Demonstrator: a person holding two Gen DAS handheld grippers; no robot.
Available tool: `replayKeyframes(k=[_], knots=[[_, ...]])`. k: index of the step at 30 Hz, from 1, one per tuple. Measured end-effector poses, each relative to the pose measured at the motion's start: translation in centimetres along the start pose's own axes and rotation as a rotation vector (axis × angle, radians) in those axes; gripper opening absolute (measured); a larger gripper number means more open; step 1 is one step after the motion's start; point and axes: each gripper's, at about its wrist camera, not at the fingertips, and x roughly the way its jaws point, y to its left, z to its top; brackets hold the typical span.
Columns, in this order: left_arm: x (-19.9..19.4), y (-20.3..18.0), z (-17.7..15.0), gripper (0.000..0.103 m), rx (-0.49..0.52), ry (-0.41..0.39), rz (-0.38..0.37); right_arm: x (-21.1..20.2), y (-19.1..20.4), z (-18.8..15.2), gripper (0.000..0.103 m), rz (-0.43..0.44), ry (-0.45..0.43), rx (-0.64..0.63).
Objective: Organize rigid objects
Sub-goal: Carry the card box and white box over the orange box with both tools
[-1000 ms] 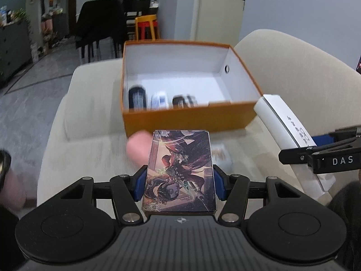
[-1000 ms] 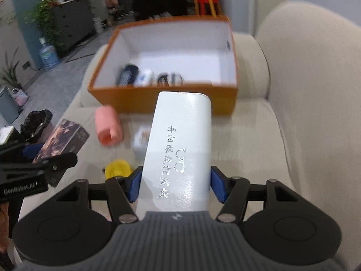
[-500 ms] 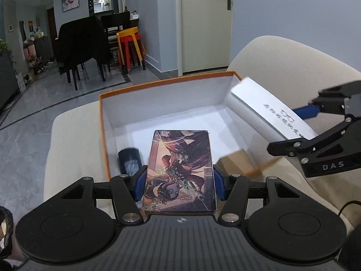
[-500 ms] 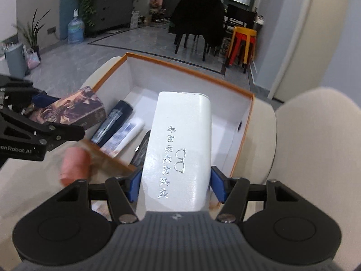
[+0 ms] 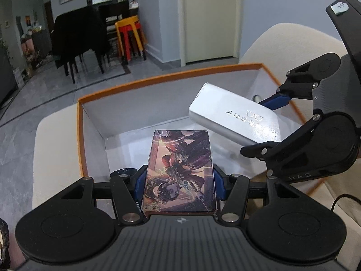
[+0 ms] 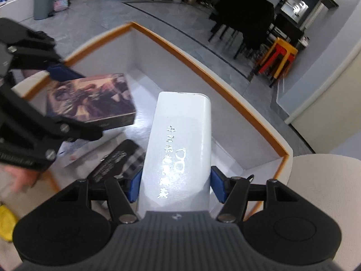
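My left gripper point(image 5: 179, 184) is shut on a flat card box with dark fantasy artwork point(image 5: 180, 169), held above the inside of the orange box with white walls point(image 5: 158, 81). My right gripper point(image 6: 176, 186) is shut on a white glasses case with silver lettering point(image 6: 180, 149), also over the orange box point(image 6: 225, 85). In the left wrist view the glasses case point(image 5: 234, 119) hangs to the right with the right gripper point(image 5: 274, 124) behind it. In the right wrist view the card box point(image 6: 90, 98) and left gripper point(image 6: 65, 100) sit at left. A black patterned case point(image 6: 117, 160) lies on the box floor.
The orange box rests on a cream sofa point(image 5: 54, 131) with a rounded backrest point(image 6: 327, 192). A dark cylinder point(image 5: 125, 171) peeks out under my left gripper. A yellow thing point(image 6: 6, 223) lies on the cushion outside the box. Chairs and stools point(image 5: 128, 36) stand on the grey floor beyond.
Both grippers have carried their loads forward from in front of the orange box to above its inside. The right gripper has rolled, and the two held things now hang close together.
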Motion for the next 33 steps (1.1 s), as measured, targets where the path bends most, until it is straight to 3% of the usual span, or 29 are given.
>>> replayKeyframes(k=[4, 12, 33], knots=[[1.3, 0.1, 0.3, 0.066, 0.005, 0.019, 0.009, 2.2, 0.2, 0.4, 0.061, -0.027, 0.029, -0.022], [2.4, 0.0, 0.2, 0.066, 0.005, 0.045, 0.017, 4.9, 1.0, -0.8, 0.061, -0.055, 0.057, -0.216], [5.5, -0.4, 2.2, 0.066, -0.015, 0.116, 0.071, 7.2, -0.6, -0.3, 0.061, -0.047, 0.119, -0.141]])
